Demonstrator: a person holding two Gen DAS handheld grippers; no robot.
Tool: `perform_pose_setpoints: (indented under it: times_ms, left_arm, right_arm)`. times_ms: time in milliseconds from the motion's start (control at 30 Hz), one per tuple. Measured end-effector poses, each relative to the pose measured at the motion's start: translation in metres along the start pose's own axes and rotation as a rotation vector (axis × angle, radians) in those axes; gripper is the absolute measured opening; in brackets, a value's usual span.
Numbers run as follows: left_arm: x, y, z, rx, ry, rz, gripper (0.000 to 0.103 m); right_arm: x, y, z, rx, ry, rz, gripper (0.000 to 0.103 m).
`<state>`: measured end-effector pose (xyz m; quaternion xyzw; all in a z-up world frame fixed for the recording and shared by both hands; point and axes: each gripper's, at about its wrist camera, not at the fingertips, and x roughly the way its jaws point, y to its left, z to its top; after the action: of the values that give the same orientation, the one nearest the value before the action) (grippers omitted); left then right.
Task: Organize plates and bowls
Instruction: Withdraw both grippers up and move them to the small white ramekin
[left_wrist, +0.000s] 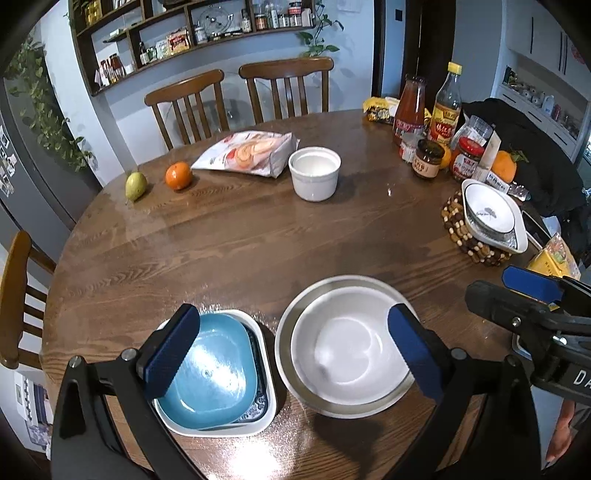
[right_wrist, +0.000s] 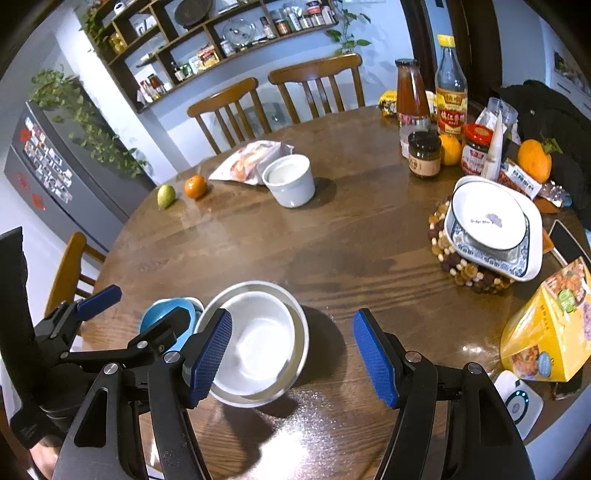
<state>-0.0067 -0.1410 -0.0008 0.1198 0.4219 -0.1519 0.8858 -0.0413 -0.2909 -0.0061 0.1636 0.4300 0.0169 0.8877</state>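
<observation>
A white bowl (left_wrist: 343, 350) sits nested in a steel bowl (left_wrist: 284, 325) near the table's front edge. Left of it, a blue square plate (left_wrist: 210, 373) lies in a white square dish (left_wrist: 258, 424). My left gripper (left_wrist: 293, 350) hangs above both stacks, open wide and holding nothing. In the right wrist view my right gripper (right_wrist: 293, 356) is open over the table beside the nested bowls (right_wrist: 258, 343), its left pad (right_wrist: 210, 354) above their rim. A round white plate (right_wrist: 487, 218) tops a second stack of square dishes at the right. A white ramekin (right_wrist: 290, 181) stands mid-table.
The right-hand stack rests on a beaded trivet (right_wrist: 465, 273). Behind it stand sauce bottles (right_wrist: 450, 85), jars (right_wrist: 424, 155) and oranges (right_wrist: 533, 158). A yellow box (right_wrist: 546, 332), a snack bag (left_wrist: 247, 151), an orange (left_wrist: 178, 175) and a pear (left_wrist: 135, 185) also lie on the round wooden table (left_wrist: 221, 251).
</observation>
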Motion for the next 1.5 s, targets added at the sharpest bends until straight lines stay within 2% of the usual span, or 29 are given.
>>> perform_pose_setpoints:
  times_ms: [533, 667, 867, 1033, 1233, 1500]
  left_arm:
    - [-0.038, -0.002, 0.054, 0.042, -0.13, 0.031, 0.102]
    - [-0.049, 0.0, 0.07, 0.028, -0.155, 0.007, 0.102]
    - [-0.059, -0.004, 0.092, 0.047, -0.202, 0.038, 0.102]
    - [-0.065, -0.002, 0.115, 0.059, -0.24, 0.061, 0.102]
    - [-0.069, 0.002, 0.143, 0.076, -0.255, 0.054, 0.102]
    - [-0.071, 0.01, 0.18, 0.07, -0.302, 0.064, 0.102]
  right_arm:
    - [-0.035, -0.002, 0.039, -0.011, -0.109, 0.006, 0.069]
    - [-0.045, 0.001, 0.053, -0.023, -0.146, 0.0, 0.069]
    - [-0.056, 0.005, 0.076, -0.043, -0.187, -0.01, 0.069]
    - [-0.061, 0.006, 0.097, -0.043, -0.212, -0.025, 0.069]
    - [-0.066, 0.01, 0.12, -0.049, -0.239, -0.033, 0.069]
    - [-0.061, 0.021, 0.156, -0.075, -0.241, -0.024, 0.069]
